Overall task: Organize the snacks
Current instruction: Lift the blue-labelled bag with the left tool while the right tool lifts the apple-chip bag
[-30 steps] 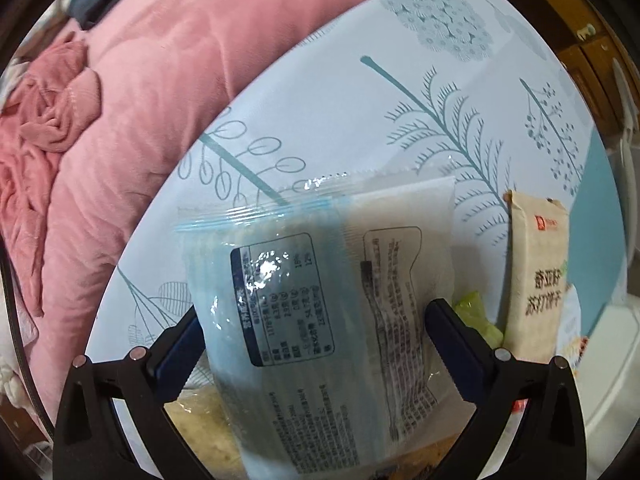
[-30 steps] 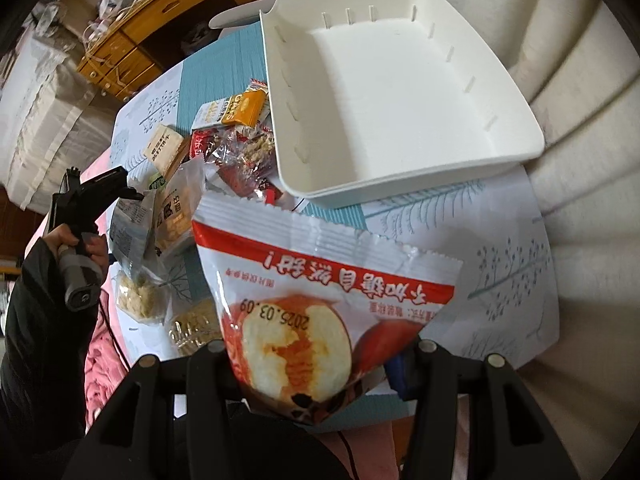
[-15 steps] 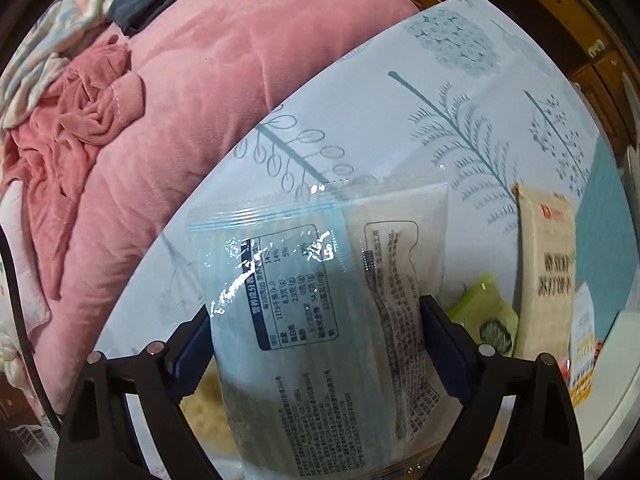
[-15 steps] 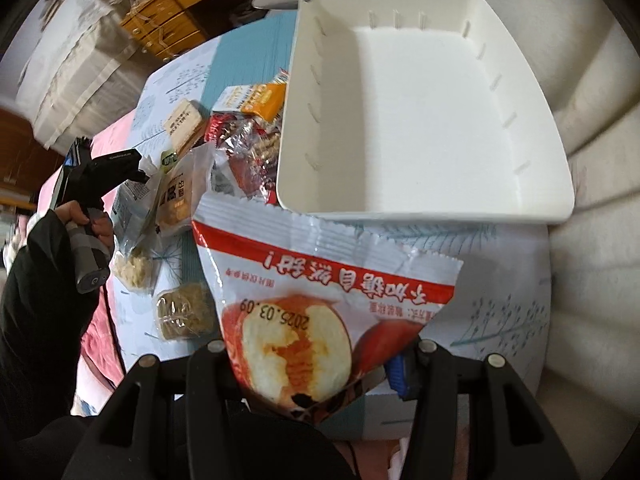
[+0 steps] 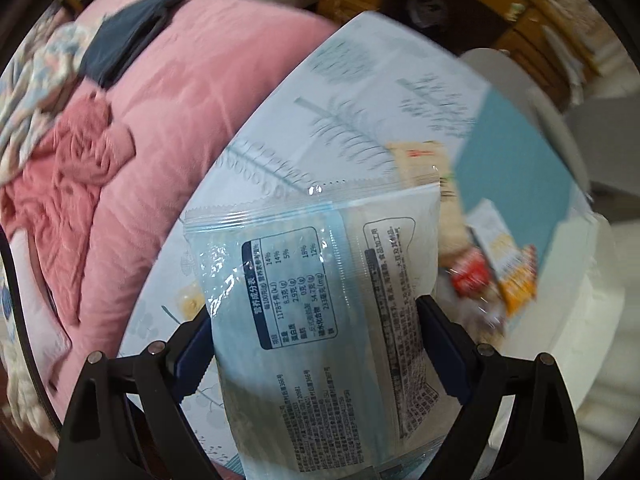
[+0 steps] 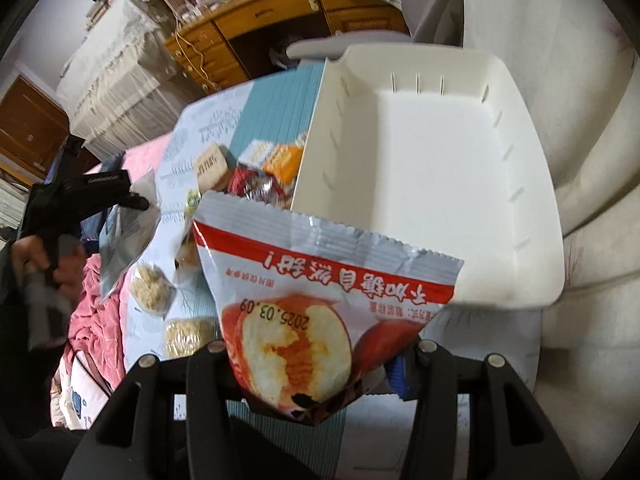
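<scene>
Grippers are what we hold, one in each hand, and each has a snack packet between its jaws. Our left gripper (image 5: 316, 328) points straight down over the counter (image 5: 360, 92), its blue pads pressed on both sides of a pale blue packet (image 5: 320, 296) with a dark nutrition panel on its clear face; the jaws stand wide because the packet is wide. In the right wrist view our left hand (image 6: 44, 256) is wrapped round the black handle, sleeve dark, with that packet hanging below it, clear of the counter.

Our right gripper (image 6: 316, 364) tilts steeply down and is clamped on a red-and-silver apple packet (image 6: 320, 304), printed with a bitten apple and a date, its crimped top edge lying just before the near left corner of the white bin (image 6: 432, 168).

The white bin sits on the right part of the counter, its floor bare and its slotted walls low, so there is free room inside. Left of the bin, touching its wall, lies a pile of snacks: an orange packet (image 6: 280, 160), a red wrapper (image 6: 248, 182), a beige cracker packet (image 6: 210, 166). Farther left of the bin, two clear packets of pale crumbly cakes (image 6: 152, 288) lie near the counter's edge, beyond which a pink quilt (image 5: 168, 128) spreads.
</scene>
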